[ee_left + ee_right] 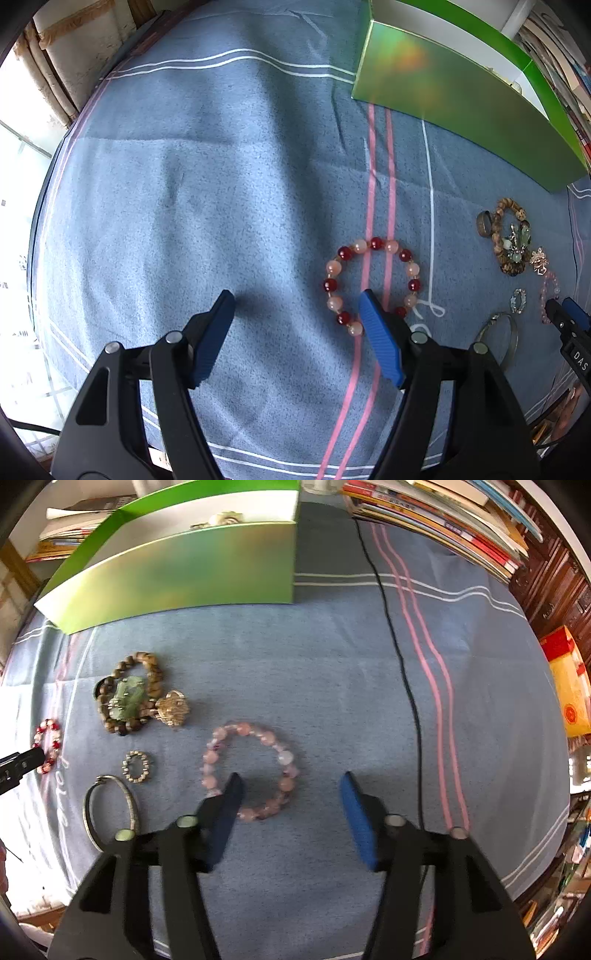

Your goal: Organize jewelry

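We list, relative to the green box on the bench: nearest, wooden bead bracelet; further off, red-and-peach bracelet beside the open-jawed left gripper; pink bracelet beneath the right gripper, jaws apart, gripping nothing

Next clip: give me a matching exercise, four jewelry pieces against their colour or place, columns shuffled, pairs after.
1. round-bead bracelet
2. faceted-bead bracelet
3. wooden-bead bracelet
4. metal bangle

a. brown, with a green stone piece lying on it
b. pale pink, beside the right gripper
c. grey, nearest the camera in the right wrist view
d. dark red and peach, beside the left gripper

Pairs: 1-d, 2-b, 3-a, 4-c
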Tool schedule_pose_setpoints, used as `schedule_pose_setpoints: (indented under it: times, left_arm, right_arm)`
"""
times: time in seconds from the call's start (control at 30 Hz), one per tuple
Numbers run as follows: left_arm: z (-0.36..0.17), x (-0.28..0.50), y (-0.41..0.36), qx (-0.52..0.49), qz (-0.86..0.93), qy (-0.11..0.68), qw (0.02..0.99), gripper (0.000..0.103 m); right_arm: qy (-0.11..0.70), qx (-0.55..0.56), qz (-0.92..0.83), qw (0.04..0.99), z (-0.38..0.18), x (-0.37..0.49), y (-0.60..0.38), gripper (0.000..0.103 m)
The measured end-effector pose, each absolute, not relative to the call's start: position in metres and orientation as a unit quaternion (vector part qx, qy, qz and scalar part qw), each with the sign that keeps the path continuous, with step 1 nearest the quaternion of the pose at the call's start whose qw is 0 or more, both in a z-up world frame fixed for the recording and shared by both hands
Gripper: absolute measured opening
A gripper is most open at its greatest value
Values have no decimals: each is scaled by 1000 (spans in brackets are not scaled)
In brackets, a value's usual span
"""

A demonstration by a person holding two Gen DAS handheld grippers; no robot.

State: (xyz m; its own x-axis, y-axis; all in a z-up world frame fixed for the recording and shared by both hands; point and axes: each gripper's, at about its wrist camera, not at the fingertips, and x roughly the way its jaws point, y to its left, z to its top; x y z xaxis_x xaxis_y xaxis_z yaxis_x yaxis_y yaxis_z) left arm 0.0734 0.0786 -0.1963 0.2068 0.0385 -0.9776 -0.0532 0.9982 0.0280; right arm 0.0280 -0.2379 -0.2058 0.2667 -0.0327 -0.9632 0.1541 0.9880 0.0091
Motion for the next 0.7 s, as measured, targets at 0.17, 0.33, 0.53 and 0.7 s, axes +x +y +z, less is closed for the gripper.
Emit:
schedule_pose_setpoints:
  times: [0.17, 0.33, 0.53, 0.7]
  left_arm:
    - [-198, 76, 70, -2, 17, 631, 775, 70]
    - [-198, 78, 66, 7, 11, 633, 774, 71]
    - [-196, 82, 62, 7, 10, 633, 774, 71]
    - [-197, 80, 56, 9, 10, 631, 776, 68]
  right_arm:
    - [604, 49, -61, 793, -207, 27, -236, 63]
    - [604, 49, -61, 793, -207, 27, -236, 64]
    - [602, 50, -61, 794, -206, 30, -246, 64]
    - [600, 47, -59, 797, -206, 28, -246, 63]
